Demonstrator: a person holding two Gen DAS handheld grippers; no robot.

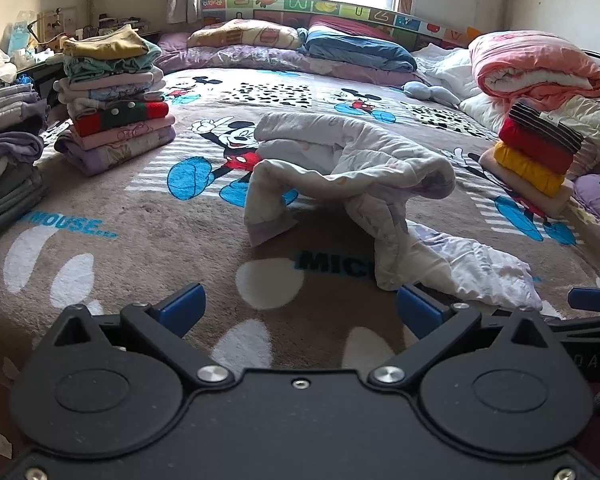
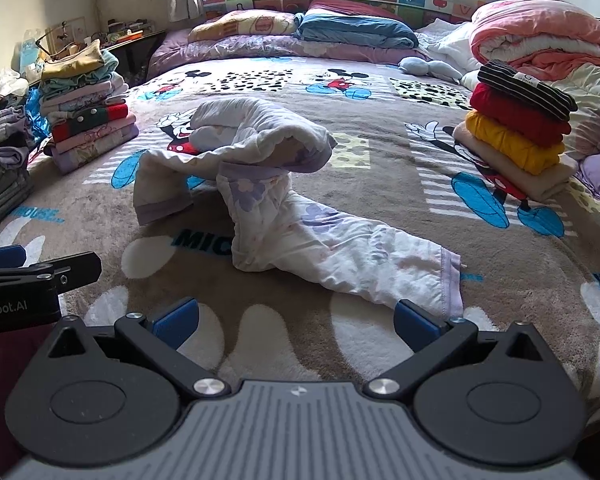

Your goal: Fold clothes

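A crumpled white garment with pale purple flowers and purple cuffs point(image 1: 352, 184) point(image 2: 260, 184) lies heaped in the middle of the Mickey Mouse blanket point(image 1: 140, 216) point(image 2: 380, 184). One leg or sleeve trails toward the near right. My left gripper point(image 1: 300, 312) is open just short of the garment, its right pad close to the trailing end. My right gripper point(image 2: 296, 320) is open too, with its right pad near the purple cuff. Nothing is between either pair of fingers. The right gripper's finger point(image 1: 592, 298) shows at the left view's right edge, the left gripper's finger point(image 2: 40, 268) at the right view's left edge.
A tall stack of folded clothes point(image 1: 116, 100) point(image 2: 88, 116) stands at the left, with grey folded piles point(image 1: 8, 152) nearer the edge. A striped, red, yellow and beige stack point(image 1: 536, 152) point(image 2: 520, 128) stands at the right. Pillows and a rolled pink quilt point(image 1: 536, 68) lie at the headboard.
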